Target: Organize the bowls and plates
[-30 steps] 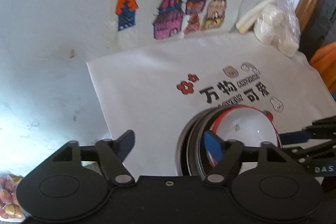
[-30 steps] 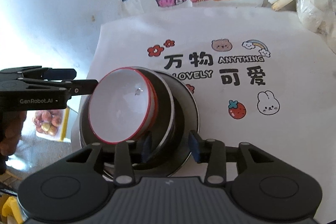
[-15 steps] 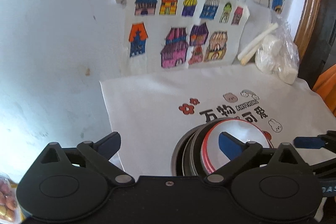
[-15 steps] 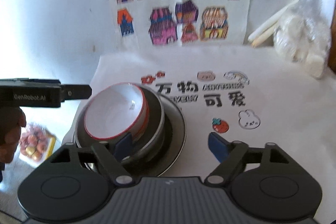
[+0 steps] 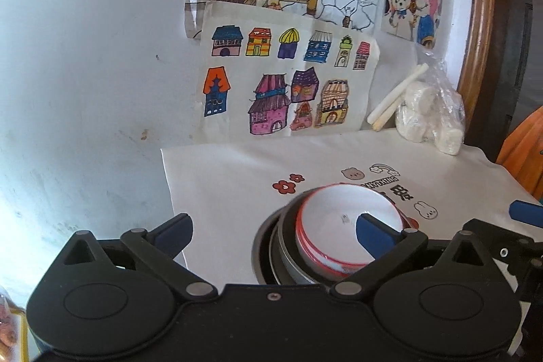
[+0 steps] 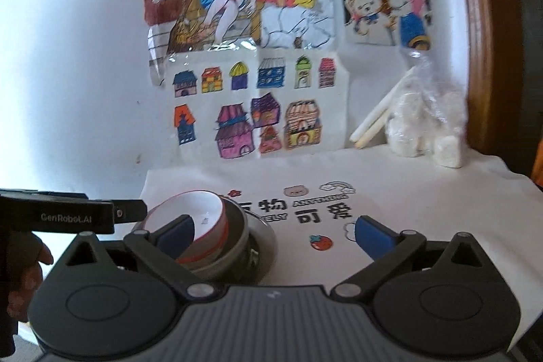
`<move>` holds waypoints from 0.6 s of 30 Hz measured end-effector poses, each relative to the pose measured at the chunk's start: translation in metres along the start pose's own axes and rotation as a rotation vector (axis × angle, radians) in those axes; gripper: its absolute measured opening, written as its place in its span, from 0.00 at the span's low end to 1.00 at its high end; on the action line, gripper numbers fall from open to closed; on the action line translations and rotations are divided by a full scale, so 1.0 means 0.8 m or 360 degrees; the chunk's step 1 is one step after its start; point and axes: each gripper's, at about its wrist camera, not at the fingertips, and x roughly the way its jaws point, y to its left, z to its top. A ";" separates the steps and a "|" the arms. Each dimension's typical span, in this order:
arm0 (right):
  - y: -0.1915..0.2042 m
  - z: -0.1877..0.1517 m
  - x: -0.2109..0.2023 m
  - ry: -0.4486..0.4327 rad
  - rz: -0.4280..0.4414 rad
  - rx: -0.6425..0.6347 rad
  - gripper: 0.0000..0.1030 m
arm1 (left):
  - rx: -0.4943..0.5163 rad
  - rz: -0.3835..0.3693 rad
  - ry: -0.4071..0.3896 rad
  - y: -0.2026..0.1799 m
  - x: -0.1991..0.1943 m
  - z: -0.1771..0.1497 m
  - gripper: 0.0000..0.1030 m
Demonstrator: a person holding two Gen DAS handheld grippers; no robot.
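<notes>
Children's drawings (image 5: 288, 90) backed your tabletop (image 5: 237, 185); the red-rimmed bowl (image 5: 342, 216) sat nested for compactness, left claw (image 5: 271, 233) and right claw (image 6: 275, 234) gaping empty.

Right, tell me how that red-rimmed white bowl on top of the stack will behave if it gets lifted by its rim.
The red-rimmed white bowl looks glossy, so its rim may slip between tool fingers. It sits tilted in the grey metal bowl, so it probably rocks or slides when nudged. It looks rigid, possibly ceramic or melamine, so treat it as chippable.
</notes>
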 end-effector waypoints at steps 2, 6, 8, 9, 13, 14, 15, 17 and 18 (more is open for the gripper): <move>-0.004 -0.007 -0.010 -0.0016 -0.0027 0.0021 1.00 | 0.0000 -0.0009 -0.0023 0.000 -0.004 -0.007 0.99; -0.010 -0.021 -0.029 -0.0043 -0.0076 0.0063 1.00 | -0.0003 -0.0023 -0.0075 -0.002 -0.016 -0.022 0.99; -0.010 -0.028 -0.035 -0.0055 -0.0097 0.0059 1.00 | -0.0011 -0.0025 -0.0096 -0.004 -0.023 -0.029 0.99; -0.011 -0.030 -0.038 -0.0062 -0.0109 0.0059 1.00 | -0.0018 -0.0025 -0.0105 -0.004 -0.027 -0.033 0.99; -0.014 -0.041 -0.049 -0.0068 -0.0126 0.0056 1.00 | -0.0018 -0.0031 -0.0126 -0.009 -0.038 -0.047 0.99; -0.014 -0.043 -0.052 -0.0073 -0.0133 0.0060 1.00 | -0.0013 -0.0033 -0.0134 -0.010 -0.041 -0.050 0.99; -0.015 -0.045 -0.055 -0.0081 -0.0142 0.0066 1.00 | -0.0007 -0.0036 -0.0143 -0.012 -0.044 -0.054 0.99; -0.017 -0.050 -0.061 -0.0092 -0.0156 0.0074 1.00 | 0.0007 -0.0038 -0.0163 -0.014 -0.050 -0.060 0.99; -0.018 -0.053 -0.064 -0.0097 -0.0164 0.0082 1.00 | 0.0012 -0.0039 -0.0170 -0.015 -0.053 -0.064 0.99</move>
